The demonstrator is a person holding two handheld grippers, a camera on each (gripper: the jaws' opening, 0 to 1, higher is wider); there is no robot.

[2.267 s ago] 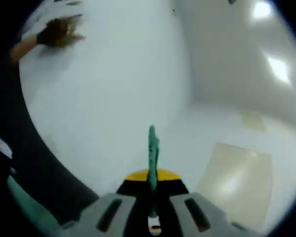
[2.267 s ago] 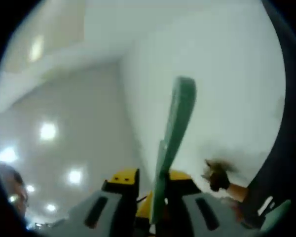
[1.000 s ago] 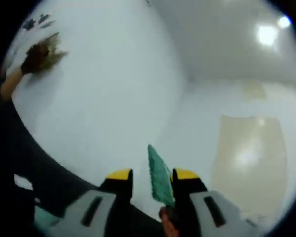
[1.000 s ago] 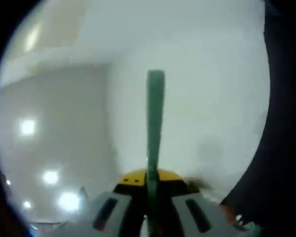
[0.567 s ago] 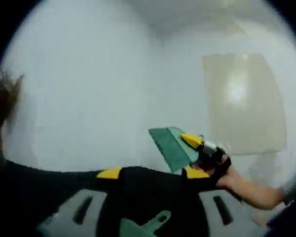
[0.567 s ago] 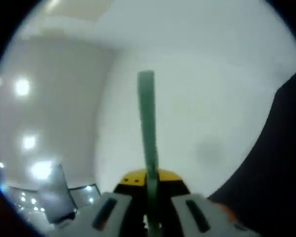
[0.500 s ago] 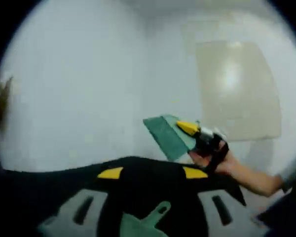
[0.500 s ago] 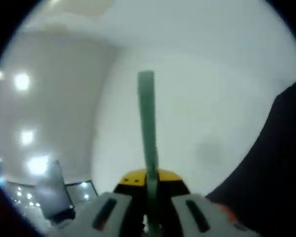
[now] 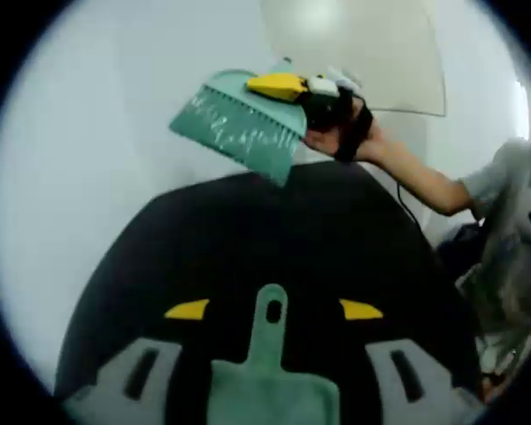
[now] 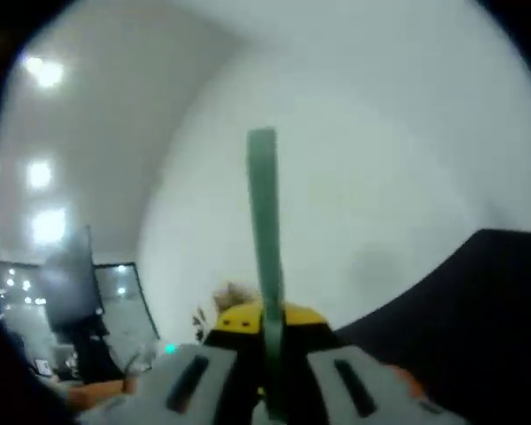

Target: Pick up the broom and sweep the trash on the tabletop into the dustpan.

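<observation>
The right gripper (image 10: 267, 341) is clamped on a green dustpan (image 10: 264, 230), seen edge-on. The left gripper (image 9: 274, 310) stands wide apart; a green handle (image 9: 267, 332) lies between its jaws. The dustpan looks light and rigid. The broom (image 10: 233, 295) seems to lie far on the white tabletop (image 10: 380, 159).

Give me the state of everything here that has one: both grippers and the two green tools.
Left gripper: open, jaws wide apart.
Holed-handle green tool: unclamped, lying flat between the left jaws.
Right gripper: shut.
Wide green tool: clamped in the right gripper, held up over the black surface.
</observation>
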